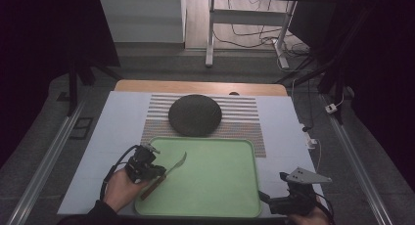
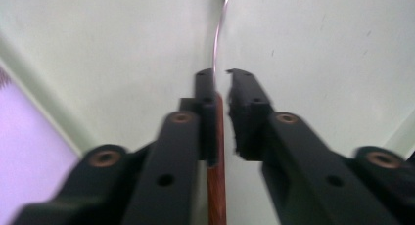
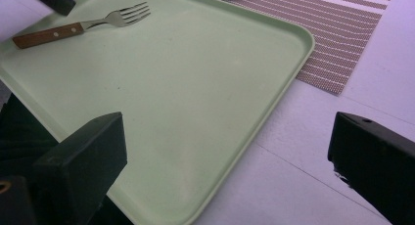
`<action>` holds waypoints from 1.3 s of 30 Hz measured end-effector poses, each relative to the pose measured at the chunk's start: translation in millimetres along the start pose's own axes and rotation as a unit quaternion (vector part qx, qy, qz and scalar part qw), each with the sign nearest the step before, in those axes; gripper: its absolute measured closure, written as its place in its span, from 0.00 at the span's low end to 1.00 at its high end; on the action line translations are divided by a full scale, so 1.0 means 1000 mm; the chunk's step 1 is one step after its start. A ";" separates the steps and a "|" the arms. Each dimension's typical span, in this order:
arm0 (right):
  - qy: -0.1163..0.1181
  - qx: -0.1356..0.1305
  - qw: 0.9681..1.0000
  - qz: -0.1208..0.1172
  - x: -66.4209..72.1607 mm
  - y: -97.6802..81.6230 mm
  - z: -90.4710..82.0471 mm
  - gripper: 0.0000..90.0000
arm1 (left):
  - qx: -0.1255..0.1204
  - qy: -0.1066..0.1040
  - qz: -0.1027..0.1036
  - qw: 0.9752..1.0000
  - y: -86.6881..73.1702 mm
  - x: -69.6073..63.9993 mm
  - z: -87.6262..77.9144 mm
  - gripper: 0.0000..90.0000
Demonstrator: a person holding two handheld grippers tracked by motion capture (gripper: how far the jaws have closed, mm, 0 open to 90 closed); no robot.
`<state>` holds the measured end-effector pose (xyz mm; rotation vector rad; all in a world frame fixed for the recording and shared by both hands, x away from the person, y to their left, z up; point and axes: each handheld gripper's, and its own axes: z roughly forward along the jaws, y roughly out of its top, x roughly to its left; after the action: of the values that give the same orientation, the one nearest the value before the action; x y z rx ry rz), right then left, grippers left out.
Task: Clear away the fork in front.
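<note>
Left tongs (image 1: 157, 172) pinch the fork (image 1: 166, 174) by its wooden handle, probably to keep the tines clear over the green tray (image 1: 220, 186). Right tongs (image 1: 274, 198) spread wide, holding nothing, beside the tray's right edge on the bench (image 1: 112, 127).

The left gripper (image 1: 157, 172), in the person's left hand (image 1: 120, 188) at the near left, has its jaws drawn almost together, while the right gripper (image 1: 268, 198) at the near right holds its jaws wide apart.
</note>
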<state>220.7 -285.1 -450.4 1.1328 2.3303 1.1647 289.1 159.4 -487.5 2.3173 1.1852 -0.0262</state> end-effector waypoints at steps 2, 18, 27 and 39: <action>0.002 0.001 1.000 -0.001 0.000 0.000 0.001 0.01 | -0.002 -0.004 0.005 1.000 0.007 0.003 0.001 0.98; 0.007 0.013 1.000 -0.003 0.000 0.001 0.003 0.01 | -0.017 -0.025 0.007 1.000 0.050 0.016 0.036 0.98; 0.009 0.018 1.000 -0.007 0.001 0.001 0.004 0.01 | -0.010 -0.035 0.022 0.999 0.052 0.003 0.043 0.98; 0.012 0.020 1.000 -0.009 0.001 0.001 0.004 0.01 | 0.007 -0.072 0.051 0.996 0.050 -0.026 0.051 0.98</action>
<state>222.9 -281.9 -452.3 1.1155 2.3874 1.1358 322.1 92.7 -502.2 2.3422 0.9981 -0.1635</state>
